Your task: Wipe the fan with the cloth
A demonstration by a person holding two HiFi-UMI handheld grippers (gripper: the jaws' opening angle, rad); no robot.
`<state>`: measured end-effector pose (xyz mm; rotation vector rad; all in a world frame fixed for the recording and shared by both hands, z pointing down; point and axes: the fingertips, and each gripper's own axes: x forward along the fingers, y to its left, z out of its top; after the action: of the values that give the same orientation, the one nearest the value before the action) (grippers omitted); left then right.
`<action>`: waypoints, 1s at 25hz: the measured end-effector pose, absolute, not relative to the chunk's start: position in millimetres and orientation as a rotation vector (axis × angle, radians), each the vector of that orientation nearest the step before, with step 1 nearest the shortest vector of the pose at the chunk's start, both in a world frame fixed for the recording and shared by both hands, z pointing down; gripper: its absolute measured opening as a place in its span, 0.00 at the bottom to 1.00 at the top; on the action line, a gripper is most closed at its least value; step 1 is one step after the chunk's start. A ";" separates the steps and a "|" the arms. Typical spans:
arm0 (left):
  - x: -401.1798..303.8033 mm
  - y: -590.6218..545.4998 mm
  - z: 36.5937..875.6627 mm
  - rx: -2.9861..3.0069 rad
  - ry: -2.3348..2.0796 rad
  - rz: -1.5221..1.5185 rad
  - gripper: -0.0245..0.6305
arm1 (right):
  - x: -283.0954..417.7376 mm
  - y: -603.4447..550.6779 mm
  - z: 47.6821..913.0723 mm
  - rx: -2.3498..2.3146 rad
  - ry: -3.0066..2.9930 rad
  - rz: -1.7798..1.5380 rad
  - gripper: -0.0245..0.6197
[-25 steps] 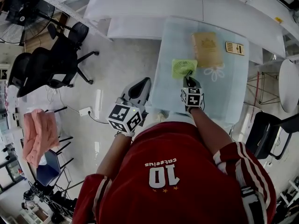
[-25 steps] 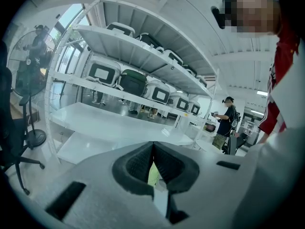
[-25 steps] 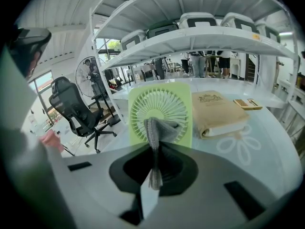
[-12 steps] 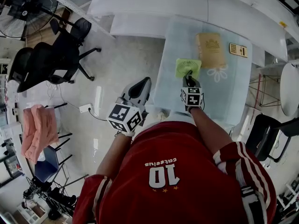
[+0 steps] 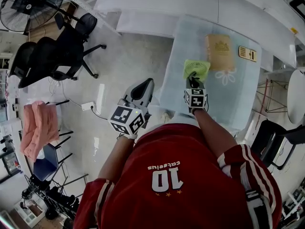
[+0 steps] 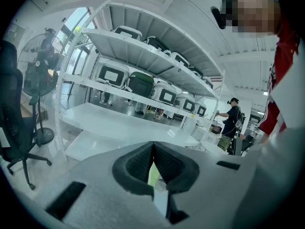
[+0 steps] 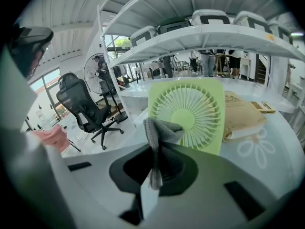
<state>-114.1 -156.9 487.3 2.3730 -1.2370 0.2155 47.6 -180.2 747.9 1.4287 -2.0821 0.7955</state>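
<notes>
A small light-green square fan (image 5: 196,69) stands on the pale blue table (image 5: 224,101); in the right gripper view the fan (image 7: 195,111) faces me, upright and close. My right gripper (image 5: 192,82) sits just in front of it, shut on a grey cloth (image 7: 159,130) that sticks up from the jaws and touches the fan's grille at its lower left. The right gripper (image 7: 154,163) is directly below the fan. My left gripper (image 5: 143,89) hangs off the table's left side over the floor, its jaws pressed together and empty; the left gripper (image 6: 152,149) points towards shelving.
A tan book (image 5: 219,51) lies just behind the fan, with a small calculator-like item (image 5: 250,54) further right. Black office chairs (image 5: 57,56) and a standing fan (image 5: 24,6) are on the floor at left. A pink cloth (image 5: 37,132) drapes a chair. White shelves (image 6: 143,56) hold cases.
The head view has drifted slightly, so table and fan sit a bit further right. The right gripper stays at the fan with the cloth. The left gripper has not moved.
</notes>
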 end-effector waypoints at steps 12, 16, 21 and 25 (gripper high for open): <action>-130.0 -150.3 487.1 2.346 -1.286 0.213 0.04 | 27.5 -181.6 746.7 1.365 -2.112 0.763 0.06; -135.7 -145.9 487.4 2.337 -1.302 0.210 0.04 | 20.5 -180.3 748.1 1.347 -2.120 0.753 0.06; -143.4 -138.9 488.1 2.325 -1.317 0.203 0.04 | 12.5 -176.0 745.6 1.325 -2.127 0.738 0.06; -148.6 -133.2 486.4 2.327 -1.322 0.196 0.04 | 8.8 -173.2 743.4 1.327 -2.134 0.724 0.06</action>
<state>-148.6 -133.2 486.4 2.3269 -1.3215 0.1955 8.8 -173.2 743.4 1.3275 -2.1336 0.7243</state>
